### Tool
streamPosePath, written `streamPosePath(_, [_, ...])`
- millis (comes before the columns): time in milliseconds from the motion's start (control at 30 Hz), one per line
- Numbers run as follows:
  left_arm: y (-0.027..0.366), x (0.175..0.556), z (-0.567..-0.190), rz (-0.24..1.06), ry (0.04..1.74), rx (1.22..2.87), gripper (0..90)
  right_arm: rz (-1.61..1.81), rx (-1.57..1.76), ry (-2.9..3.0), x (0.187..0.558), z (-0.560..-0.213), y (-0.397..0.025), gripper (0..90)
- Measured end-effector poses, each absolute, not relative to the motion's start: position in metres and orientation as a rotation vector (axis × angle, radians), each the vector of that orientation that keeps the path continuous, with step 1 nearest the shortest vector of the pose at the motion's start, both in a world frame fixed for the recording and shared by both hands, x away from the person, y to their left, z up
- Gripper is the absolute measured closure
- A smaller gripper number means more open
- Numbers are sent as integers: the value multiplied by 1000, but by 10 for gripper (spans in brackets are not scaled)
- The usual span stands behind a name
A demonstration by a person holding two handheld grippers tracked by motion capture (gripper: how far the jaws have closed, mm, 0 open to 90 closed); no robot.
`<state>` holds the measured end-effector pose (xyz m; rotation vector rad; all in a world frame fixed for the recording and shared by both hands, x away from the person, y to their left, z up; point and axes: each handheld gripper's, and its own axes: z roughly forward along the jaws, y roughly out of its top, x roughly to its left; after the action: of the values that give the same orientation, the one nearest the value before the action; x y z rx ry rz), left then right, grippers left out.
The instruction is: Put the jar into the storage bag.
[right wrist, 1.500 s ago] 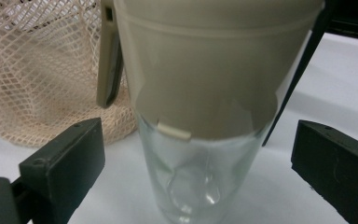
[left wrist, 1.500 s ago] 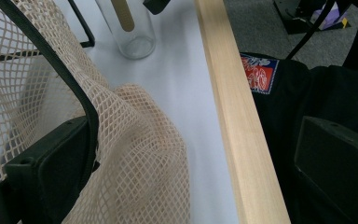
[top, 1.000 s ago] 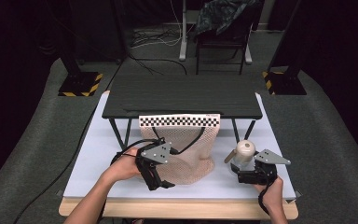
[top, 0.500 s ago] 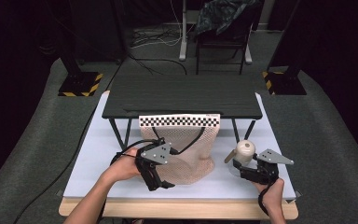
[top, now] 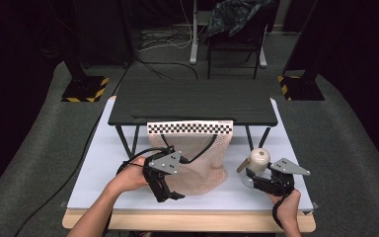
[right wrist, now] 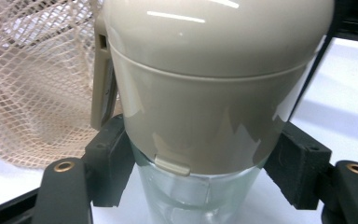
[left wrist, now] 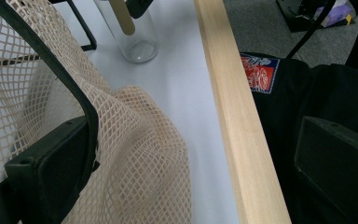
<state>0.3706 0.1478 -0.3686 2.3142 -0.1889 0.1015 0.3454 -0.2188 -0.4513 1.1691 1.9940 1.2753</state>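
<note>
Right gripper (right wrist: 200, 182) clamped on a clear bottle with beige cap (top: 257, 160) — upright on the white tabletop (top: 103, 168), at 3 o'clock of the mesh bag (top: 197, 158). Left gripper (top: 170, 190) spread wide, one jaw touching the bag's netting at its 8 o'clock edge.

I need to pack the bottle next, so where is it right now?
In the high view the clear bottle with the beige cap stands on the white table, right of the mesh bag, clamped between the jaws of the right gripper.
</note>
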Motion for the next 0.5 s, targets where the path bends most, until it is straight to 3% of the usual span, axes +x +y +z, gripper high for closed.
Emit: streamPosePath(500, [148,369,-368,108,-191,2314,0,1291,1064,2049,333,-435,-189,290])
